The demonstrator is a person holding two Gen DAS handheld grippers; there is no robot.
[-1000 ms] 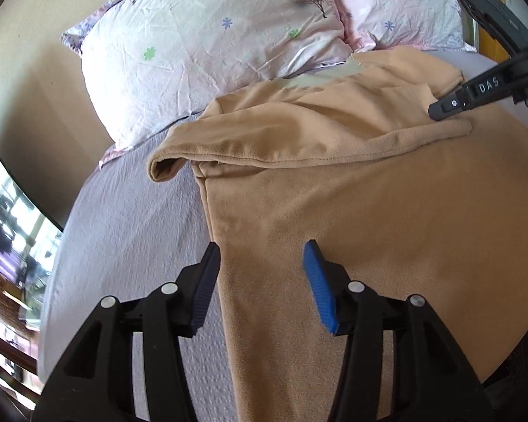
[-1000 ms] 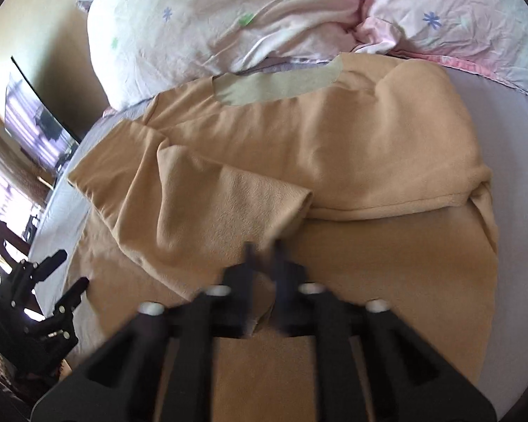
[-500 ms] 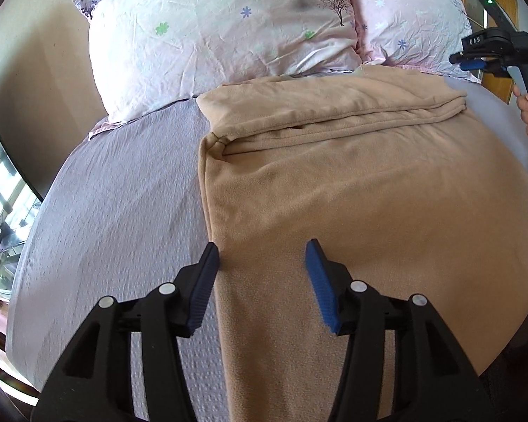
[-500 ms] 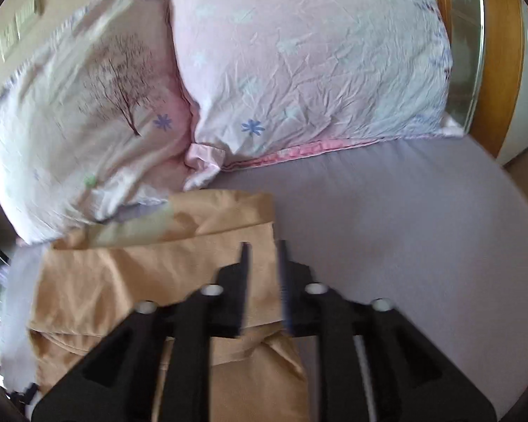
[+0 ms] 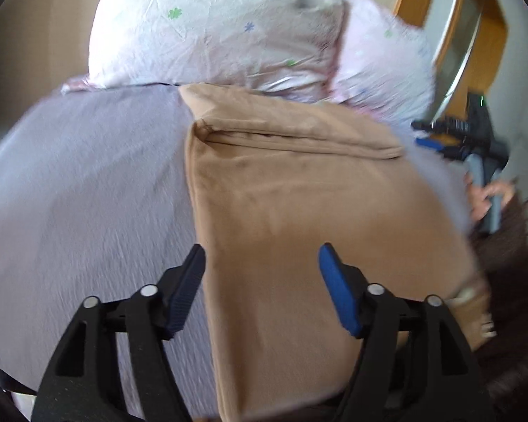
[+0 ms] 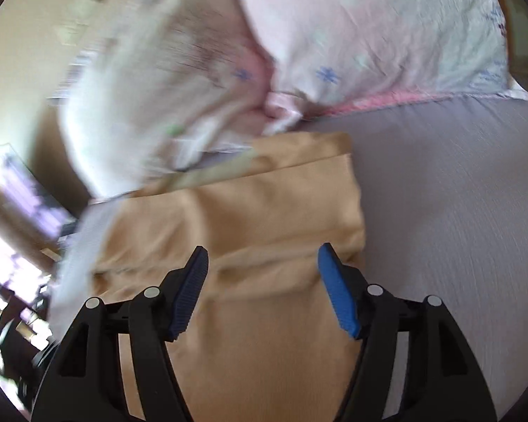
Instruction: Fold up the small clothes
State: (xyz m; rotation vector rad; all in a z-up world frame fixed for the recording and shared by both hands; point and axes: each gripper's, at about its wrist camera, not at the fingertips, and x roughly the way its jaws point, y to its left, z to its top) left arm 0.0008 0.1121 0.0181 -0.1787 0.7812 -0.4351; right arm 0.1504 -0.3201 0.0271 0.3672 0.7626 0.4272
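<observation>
Bedsheet (image 5: 81, 183), lilac-grey, covers the left part of the left wrist view; my left gripper (image 5: 260, 270) hangs above it with jaws released, nothing between the blue pads (image 5: 334, 288). The left pad sits over the sheet just beside the garment's left edge; the right pad sits over the cloth.

Garment (image 5: 299, 218), tan, soft knit, lies flat on the bed at centre, running from the near edge up to the pillows. Its far end carries a folded band (image 5: 292, 133) laid across the width, with a straight lower edge. Exact kind of garment: cannot tell.

Pillows, two, at the far side: floral pillow (image 5: 211, 31), white with small flower prints, on the left; pink pillow (image 5: 380, 63) to its right. The garment's far edge touches them.

Right gripper (image 5: 436, 133), seen at the far right of the left wrist view, off the garment's right edge, held in my right hand (image 5: 485, 197). In its own view the right gripper stands with jaws released, empty, over the tan garment's right portion, bare sheet to the right. That view is motion-blurred on its left side.

Wooden frame (image 5: 454, 10), far right, behind the pillows.
</observation>
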